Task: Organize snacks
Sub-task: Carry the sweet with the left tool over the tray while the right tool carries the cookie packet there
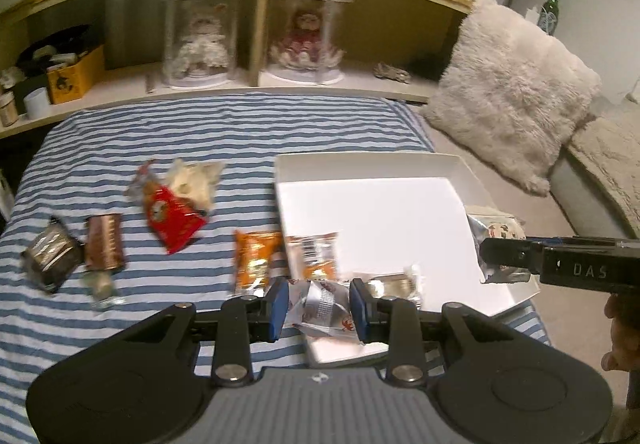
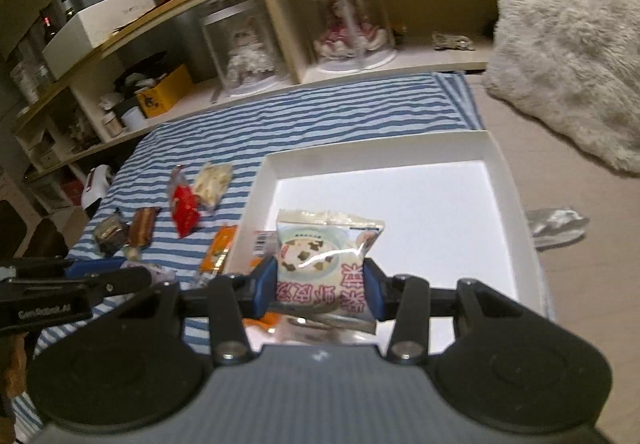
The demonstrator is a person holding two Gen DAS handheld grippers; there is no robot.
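dim room | tray (image 1: pixel 384 211) glares | motion blur, perhaps | fisheye-bent edges

Both claws (image 1: pixel 319 310) (image 2: pixel 320 290) clamped on packets.

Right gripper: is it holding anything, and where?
Yes: the right gripper pinches a pale snack packet by its two side edges, over the white box.
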